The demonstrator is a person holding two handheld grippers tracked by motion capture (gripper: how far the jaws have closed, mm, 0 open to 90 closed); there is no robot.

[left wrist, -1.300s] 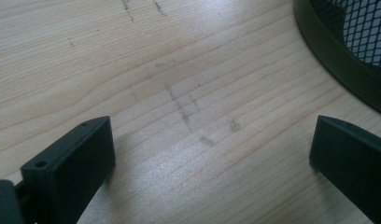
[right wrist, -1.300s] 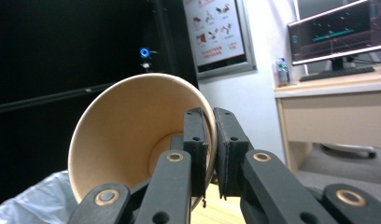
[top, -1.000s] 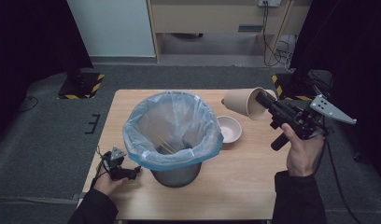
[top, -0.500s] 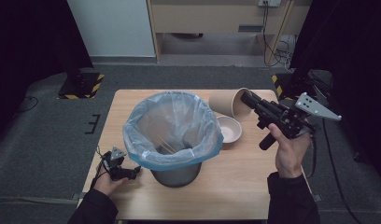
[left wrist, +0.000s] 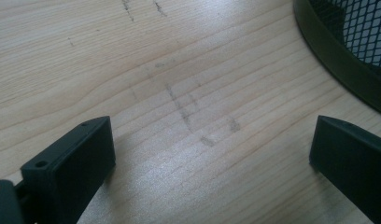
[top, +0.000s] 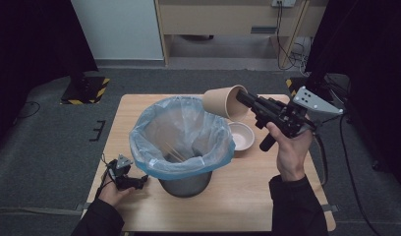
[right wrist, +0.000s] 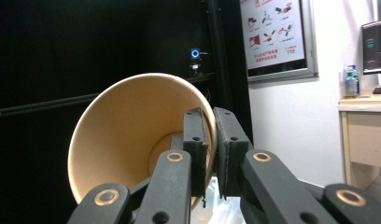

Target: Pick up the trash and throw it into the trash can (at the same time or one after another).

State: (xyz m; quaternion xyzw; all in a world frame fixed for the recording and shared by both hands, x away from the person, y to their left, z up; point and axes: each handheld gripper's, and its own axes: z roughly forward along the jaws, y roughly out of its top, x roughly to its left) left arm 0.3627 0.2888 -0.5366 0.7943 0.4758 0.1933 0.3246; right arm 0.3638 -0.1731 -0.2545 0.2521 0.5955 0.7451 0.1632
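One paper cup (top: 223,101), pinched at its rim by the closed right tongs (top: 243,98), hangs tilted above the one lined bin (top: 181,142) mid-table; one white bowl (top: 241,135) sits beside it; left tongs (top: 139,182) gape empty near the table's (top: 238,206) front-left corner

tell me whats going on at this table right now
A person is clearing a wooden table with a gripper in each hand. The right gripper is shut on the wall of a brown paper cup, held on its side above the rim of a bin lined with a blue bag. A small white bowl sits beside the bin. The left gripper rests open on the table near the bin's base, holding nothing.
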